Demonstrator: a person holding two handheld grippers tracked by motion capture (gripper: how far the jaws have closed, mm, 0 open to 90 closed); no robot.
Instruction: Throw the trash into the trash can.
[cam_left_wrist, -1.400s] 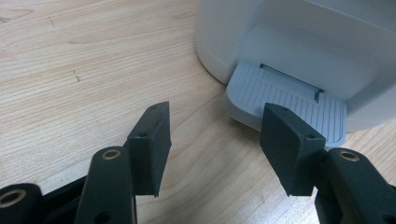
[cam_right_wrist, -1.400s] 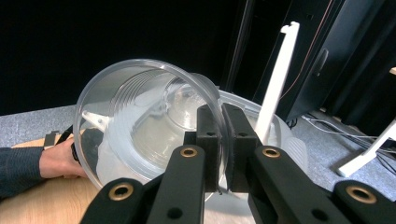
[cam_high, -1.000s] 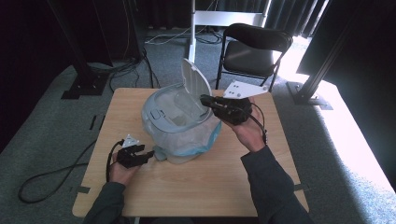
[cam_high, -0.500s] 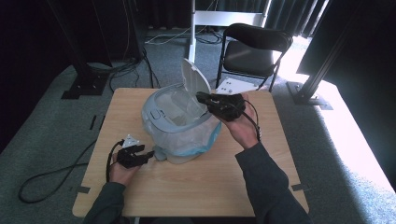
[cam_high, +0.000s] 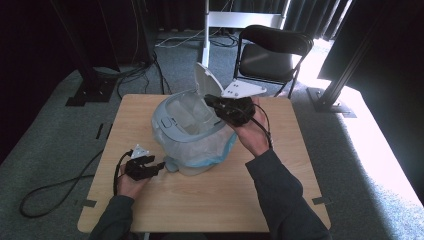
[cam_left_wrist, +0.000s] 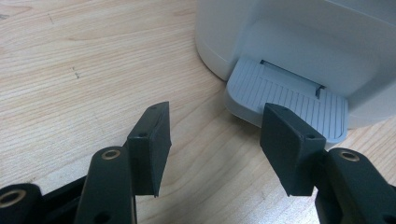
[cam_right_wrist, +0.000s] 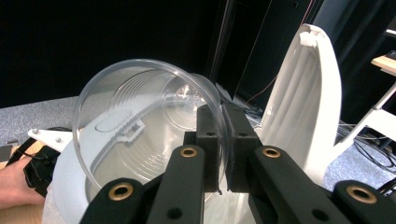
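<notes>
1. Plainly, the step in hand is dropping a clear plastic cup (cam_right_wrist: 140, 135) into the pedal bin (cam_high: 192, 132) at the centre of the high view; the right gripper (cam_right_wrist: 223, 140) pinches the cup's rim between narrow jaws, one pad inside and one outside, with the cup tilted on its side over the bin's mouth
2. To do it well, the cup should probably come fully past the rim of the opening and clear of the raised white lid (cam_right_wrist: 303, 107), which stands upright at the right of the right gripper view, before the jaws part; letting go too early could leave the cup perched on the edge
3. Meanwhile the left gripper (cam_left_wrist: 215, 140) sits low at the lower left of the bin with its jaws wide and nothing between them; its right pad rests at or just above the ribbed grey pedal (cam_left_wrist: 289, 105), and contact cannot be told for certain. Pressure there likely keeps the lid up, so it should hold firm until the cup is in
4. A thin bin liner (cam_high: 210, 150) folds over the bin's rim and hangs down its side, with a blue edge at the lower right
5. Underneath is a pale wooden table (cam_high: 210, 200), bare around the bin
6. Beyond it, grey carpet, a black folding chair (cam_high: 272, 52) at upper right, dark curtains, a white stand and loose cables on the floor
</notes>
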